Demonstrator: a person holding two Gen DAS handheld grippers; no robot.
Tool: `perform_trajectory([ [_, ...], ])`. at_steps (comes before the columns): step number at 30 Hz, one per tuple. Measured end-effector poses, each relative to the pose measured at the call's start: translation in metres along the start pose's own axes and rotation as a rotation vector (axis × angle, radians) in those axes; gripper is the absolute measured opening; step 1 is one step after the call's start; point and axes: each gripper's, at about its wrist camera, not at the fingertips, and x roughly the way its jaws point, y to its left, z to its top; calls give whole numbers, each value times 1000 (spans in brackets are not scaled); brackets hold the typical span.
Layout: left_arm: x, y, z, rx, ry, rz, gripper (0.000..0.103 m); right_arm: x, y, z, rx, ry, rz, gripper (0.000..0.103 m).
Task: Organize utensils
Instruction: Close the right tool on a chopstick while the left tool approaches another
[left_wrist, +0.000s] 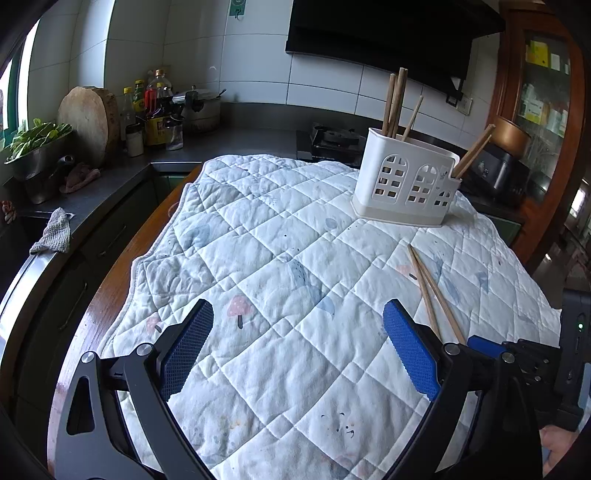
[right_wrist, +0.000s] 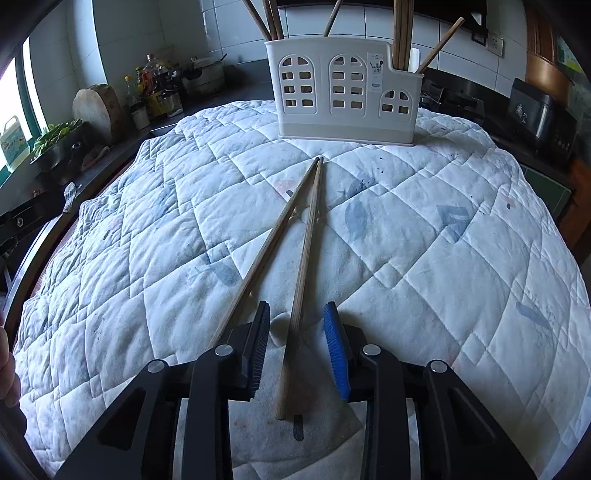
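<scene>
Straddling one chopstick (right_wrist: 295, 302) on quilt (right_wrist: 424, 258), right gripper (right_wrist: 297, 347) narrowed, pads not touching. Second chopstick (right_wrist: 258, 266) lies outside left pad. Left gripper (left_wrist: 295, 347) wide open, empty. Holder (right_wrist: 343, 92) beyond. Best: centre stick, close squarely, lift without dragging neighbour.

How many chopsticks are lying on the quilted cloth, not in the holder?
2. One chopstick lies between the right gripper fingers; the other chopstick lies just outside its left finger, its near end hidden. Their far tips meet before the white holder.
</scene>
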Motion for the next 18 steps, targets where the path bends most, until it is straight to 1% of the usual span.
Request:
perform_trajectory([
  [1,0,0,0,0,0,1,93,1,1,0,-2,1,-1,23],
  [8,-1,-4,-1,6,2,-4,93,2,2,-2,-14,-1,-24,17],
  [10,-1,-7,-2,13,3,-9,93,2,2,-2,-13,-2,-32,10],
  [11,-1,-9,-3,18,4,-12,93,1,1,-2,-9,-4,-29,9],
  [14,-2,-15,-6,35,8,-21,93,-1,-3,-3,6,-9,-22,8],
  [18,2,-24,-11,40,31,-52,93,-8,-9,-3,31,-29,-10,7],
])
